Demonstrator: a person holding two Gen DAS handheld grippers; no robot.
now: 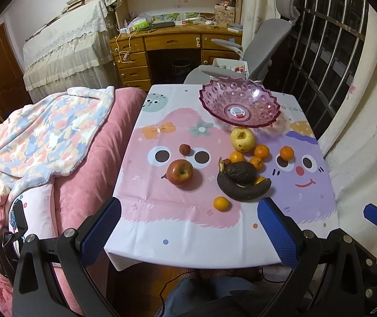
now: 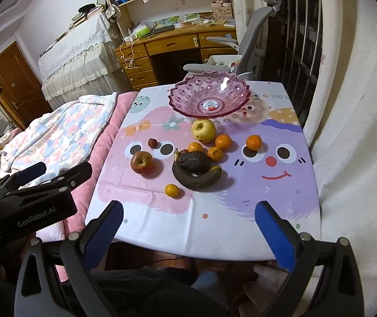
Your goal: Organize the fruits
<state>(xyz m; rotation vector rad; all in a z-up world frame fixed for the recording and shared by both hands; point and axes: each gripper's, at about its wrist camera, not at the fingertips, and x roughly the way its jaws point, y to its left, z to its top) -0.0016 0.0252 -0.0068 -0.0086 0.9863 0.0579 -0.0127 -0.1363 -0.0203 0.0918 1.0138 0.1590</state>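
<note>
An empty pink plastic bowl (image 1: 215, 99) (image 2: 188, 96) stands at the table's far side. In front of it lie a yellow apple (image 1: 242, 139) (image 2: 203, 131), a red apple (image 1: 179, 172) (image 2: 141, 162), a small dark lychee (image 1: 184, 149) (image 2: 152, 143), several oranges (image 1: 286, 153) (image 2: 253, 142), a blackened banana (image 1: 244, 192) (image 2: 196, 179) and a dark avocado (image 1: 240, 173) (image 2: 195, 161) resting on it. One orange (image 1: 221, 203) (image 2: 171, 190) sits alone nearest me. My left gripper (image 1: 189, 212) and right gripper (image 2: 188, 216) hover open over the near table edge, holding nothing.
The table wears a cartoon cloth (image 1: 178, 227) (image 2: 267, 185). A pink bed with a patterned blanket (image 1: 48, 137) (image 2: 64, 129) lies left. A grey office chair (image 1: 262, 50) (image 2: 249, 47) and wooden desk stand behind. A curtain and barred window are right. A person's knees show below.
</note>
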